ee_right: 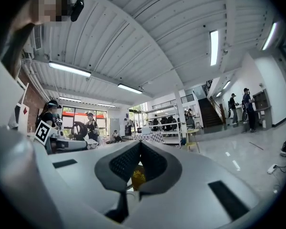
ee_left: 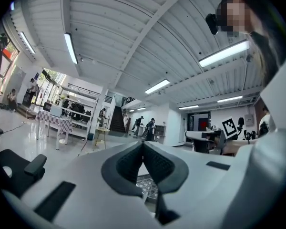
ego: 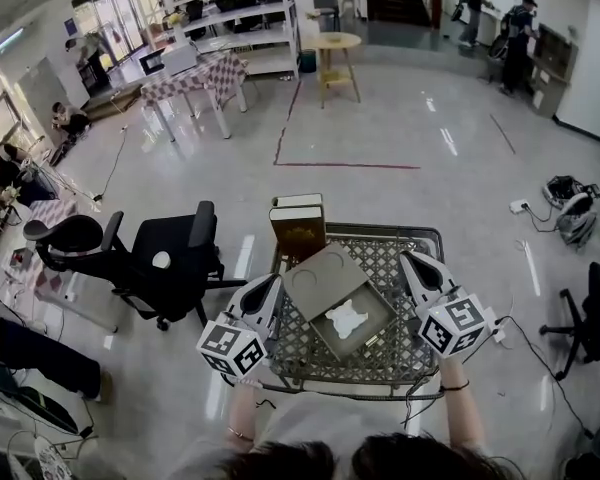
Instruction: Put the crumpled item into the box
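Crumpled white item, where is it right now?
In the head view, the crumpled item lies inside the open box on the mesh table, between the left tool and the right tool.

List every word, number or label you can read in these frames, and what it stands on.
None is readable.
Left marker cube and right marker cube: black-and-white square patterns, no letters.
Brown upright case: gold print, too blurred to read.
Open box: no print visible.
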Action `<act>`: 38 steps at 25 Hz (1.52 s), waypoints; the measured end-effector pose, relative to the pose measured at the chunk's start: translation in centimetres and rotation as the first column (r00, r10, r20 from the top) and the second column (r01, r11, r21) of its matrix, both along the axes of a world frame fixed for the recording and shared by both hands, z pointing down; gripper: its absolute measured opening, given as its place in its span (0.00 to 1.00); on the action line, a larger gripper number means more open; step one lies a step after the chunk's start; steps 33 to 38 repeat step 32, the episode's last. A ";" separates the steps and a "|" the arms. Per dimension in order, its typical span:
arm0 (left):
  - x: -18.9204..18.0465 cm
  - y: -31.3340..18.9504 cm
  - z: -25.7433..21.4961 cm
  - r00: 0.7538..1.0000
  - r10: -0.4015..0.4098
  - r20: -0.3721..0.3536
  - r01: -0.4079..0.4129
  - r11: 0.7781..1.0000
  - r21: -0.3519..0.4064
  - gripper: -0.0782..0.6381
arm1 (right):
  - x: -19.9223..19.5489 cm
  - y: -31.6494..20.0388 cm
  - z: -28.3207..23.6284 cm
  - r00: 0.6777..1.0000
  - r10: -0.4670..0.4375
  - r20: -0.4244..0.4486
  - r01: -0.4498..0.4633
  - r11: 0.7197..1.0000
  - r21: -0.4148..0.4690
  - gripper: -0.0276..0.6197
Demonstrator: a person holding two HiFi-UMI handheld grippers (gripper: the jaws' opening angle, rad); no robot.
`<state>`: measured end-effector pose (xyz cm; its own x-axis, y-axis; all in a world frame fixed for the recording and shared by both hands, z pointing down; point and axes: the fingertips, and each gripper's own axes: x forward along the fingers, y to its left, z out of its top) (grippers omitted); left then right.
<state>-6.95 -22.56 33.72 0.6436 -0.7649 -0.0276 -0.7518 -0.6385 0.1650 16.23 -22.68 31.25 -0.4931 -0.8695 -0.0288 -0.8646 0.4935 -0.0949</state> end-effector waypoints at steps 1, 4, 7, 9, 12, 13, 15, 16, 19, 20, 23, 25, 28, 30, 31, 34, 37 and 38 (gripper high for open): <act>-0.1 0.0 -0.4 1.000 -0.006 0.002 0.006 1.000 0.010 0.13 | 0.3 0.1 -0.4 1.000 0.006 0.000 -0.006 1.000 0.010 0.08; -0.8 -0.2 -1.6 1.000 -0.023 0.002 0.023 0.999 0.042 0.13 | 0.9 0.1 -1.4 1.000 0.027 -0.003 -0.027 0.999 0.038 0.08; -1.7 -0.5 -2.6 0.999 -0.042 0.000 0.042 0.997 0.064 0.13 | 1.2 0.2 -1.9 0.999 0.049 -0.006 -0.049 0.998 0.050 0.08; -2.1 -0.6 -3.0 0.998 -0.058 0.000 0.058 0.996 0.075 0.13 | 1.5 0.3 -1.9 0.998 0.058 -0.008 -0.057 0.997 0.052 0.08; -2.4 -0.5 -3.3 0.997 -0.072 0.002 0.072 0.994 0.083 0.13 | 1.8 0.2 -1.8 0.998 0.066 -0.005 -0.066 0.996 0.054 0.08; -2.5 -0.5 -3.3 0.997 -0.076 0.001 0.076 0.994 0.083 0.13 | 1.9 0.2 -1.8 0.998 0.068 -0.005 -0.068 0.996 0.054 0.08; -2.6 -0.4 -3.3 0.997 -0.081 0.002 0.080 0.993 0.082 0.13 | 2.1 0.2 -1.8 0.997 0.072 -0.004 -0.072 0.996 0.055 0.08; -2.5 -0.3 -3.3 0.997 -0.081 0.002 0.081 0.993 0.083 0.13 | 2.1 0.2 -1.8 0.997 0.074 -0.004 -0.073 0.996 0.055 0.08; -2.5 -0.3 -3.3 0.997 -0.083 0.006 0.082 0.993 0.086 0.13 | 2.2 0.1 -1.7 0.997 0.079 -0.005 -0.078 0.995 0.058 0.08; -2.4 -0.4 -3.3 0.996 -0.084 0.007 0.083 0.993 0.087 0.13 | 2.3 0.1 -1.7 0.997 0.082 -0.006 -0.081 0.995 0.058 0.08; -2.4 -0.5 -3.3 0.996 -0.087 0.011 0.085 0.992 0.090 0.13 | 2.6 -0.1 -1.4 0.995 0.098 -0.012 -0.097 0.994 0.056 0.08; -2.3 -0.5 -3.4 0.996 -0.089 0.015 0.087 0.992 0.090 0.13 | 2.9 -0.1 -1.2 0.994 0.107 -0.015 -0.106 0.993 0.054 0.08; -2.2 -0.6 -3.4 0.996 -0.088 0.016 0.086 0.992 0.092 0.13 | 3.2 -0.1 -1.0 0.993 0.117 -0.016 -0.116 0.992 0.052 0.08; -2.1 -0.7 -3.4 0.996 -0.087 0.018 0.085 0.992 0.093 0.13 | 3.3 -0.2 -0.9 0.992 0.122 -0.015 -0.121 0.991 0.052 0.08; -2.1 -0.7 -3.3 0.996 -0.086 0.020 0.084 0.992 0.093 0.13 | 3.4 -0.3 -0.9 0.992 0.124 -0.014 -0.123 0.991 0.051 0.08; -2.0 -0.8 -3.3 0.996 -0.086 0.022 0.084 0.992 0.092 0.13 | 3.5 -0.3 -0.8 0.992 0.126 -0.013 -0.125 0.991 0.051 0.08; -2.0 -0.8 -3.3 0.996 -0.086 0.022 0.084 0.992 0.092 0.13 | 3.5 -0.3 -0.8 0.992 0.126 -0.013 -0.125 0.991 0.051 0.08; -2.0 -0.8 -3.3 0.996 -0.086 0.022 0.084 0.992 0.092 0.13 | 3.5 -0.3 -0.8 0.992 0.126 -0.013 -0.125 0.991 0.051 0.08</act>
